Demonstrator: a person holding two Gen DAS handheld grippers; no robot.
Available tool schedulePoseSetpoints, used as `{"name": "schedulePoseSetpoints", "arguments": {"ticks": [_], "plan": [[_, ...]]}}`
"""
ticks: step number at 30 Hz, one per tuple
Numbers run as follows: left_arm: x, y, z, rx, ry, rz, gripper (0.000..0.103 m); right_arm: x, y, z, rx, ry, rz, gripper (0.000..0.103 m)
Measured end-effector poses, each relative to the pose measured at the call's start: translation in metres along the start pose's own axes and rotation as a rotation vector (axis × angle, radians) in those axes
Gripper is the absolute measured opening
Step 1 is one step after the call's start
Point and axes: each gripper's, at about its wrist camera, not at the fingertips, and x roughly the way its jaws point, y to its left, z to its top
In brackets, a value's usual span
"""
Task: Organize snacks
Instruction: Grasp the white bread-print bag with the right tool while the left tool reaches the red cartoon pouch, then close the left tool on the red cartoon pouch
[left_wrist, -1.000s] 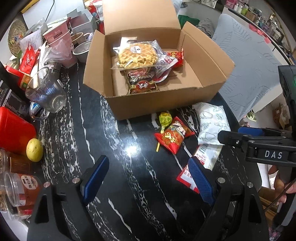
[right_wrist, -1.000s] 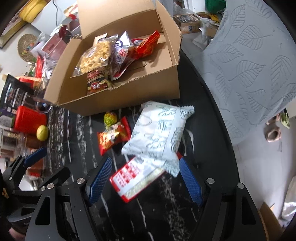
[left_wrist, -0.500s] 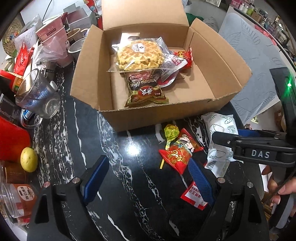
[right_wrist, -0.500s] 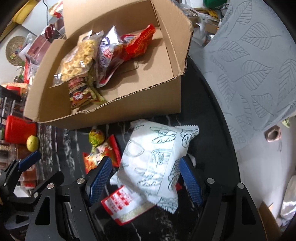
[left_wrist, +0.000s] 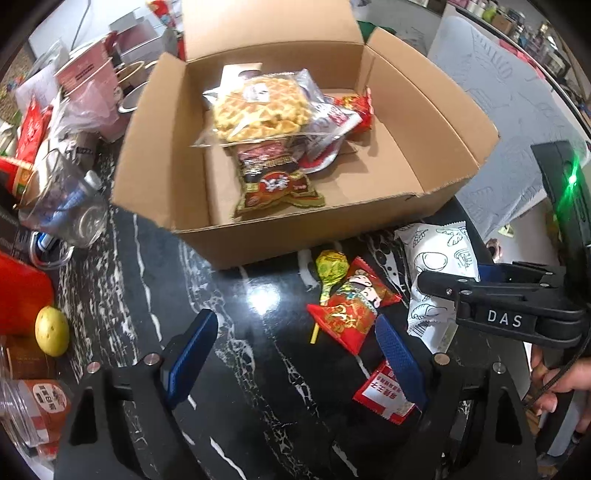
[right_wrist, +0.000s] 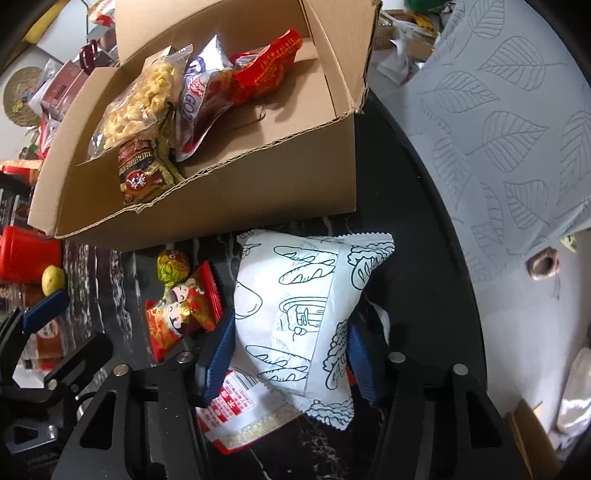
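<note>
The table (left_wrist: 258, 369) is black stone with white veins, polished and glossy. At 12 o'clock the box (left_wrist: 295, 229) is brown cardboard, matt, with a torn rough edge. The waffle bag (left_wrist: 258, 107) inside is clear shiny plastic. At 3 o'clock the white pack (right_wrist: 295, 314) looks like matt plastic film with a sawtooth edge. The red packet (left_wrist: 351, 310) is glossy foil. The pads (left_wrist: 192, 350) are blue ribbed rubber or plastic. The grey cloth (right_wrist: 498, 129) is matt.

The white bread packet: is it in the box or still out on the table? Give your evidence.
Out. The white bread packet lies on the black table in front of the cardboard box, between the closing jaws of the right gripper.
</note>
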Motion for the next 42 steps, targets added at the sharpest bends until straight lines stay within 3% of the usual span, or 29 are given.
{"name": "schedulePoseSetpoints", "arguments": {"ticks": [7, 10, 13, 18, 20, 22, 26, 32, 42], "plan": [[0.015, -0.013, 0.006, 0.035, 0.007, -0.009, 0.088, -0.006, -0.018, -0.004, 0.04, 0.007, 0.018, 0.054], [0.018, -0.019, 0.008, 0.053, -0.028, -0.021, 0.088, -0.007, -0.028, -0.006, 0.049, 0.012, 0.02, 0.054], [0.023, -0.024, 0.011, 0.079, -0.036, -0.031, 0.08, -0.007, -0.033, -0.007, 0.055, 0.013, 0.03, 0.054], [0.041, -0.031, 0.015, 0.109, -0.015, -0.06, 0.079, -0.005, -0.028, -0.004, 0.046, 0.014, 0.021, 0.054], [0.049, -0.033, 0.013, 0.111, 0.004, -0.063, 0.064, -0.005, -0.027, -0.004, 0.047, 0.015, 0.022, 0.054], [0.058, -0.033, 0.011, 0.111, 0.025, -0.084, 0.056, -0.004, -0.028, -0.003, 0.046, 0.014, 0.024, 0.054], [0.074, -0.036, 0.004, 0.122, 0.084, -0.052, 0.05, -0.002, -0.027, -0.004, 0.039, 0.011, 0.026, 0.054], [0.066, -0.03, 0.001, 0.067, 0.069, -0.072, 0.036, -0.007, -0.024, -0.011, 0.028, 0.008, 0.021, 0.053], [0.03, -0.024, -0.023, 0.054, 0.026, -0.091, 0.035, -0.022, -0.02, -0.052, 0.04, -0.003, 0.049, 0.053]]}}
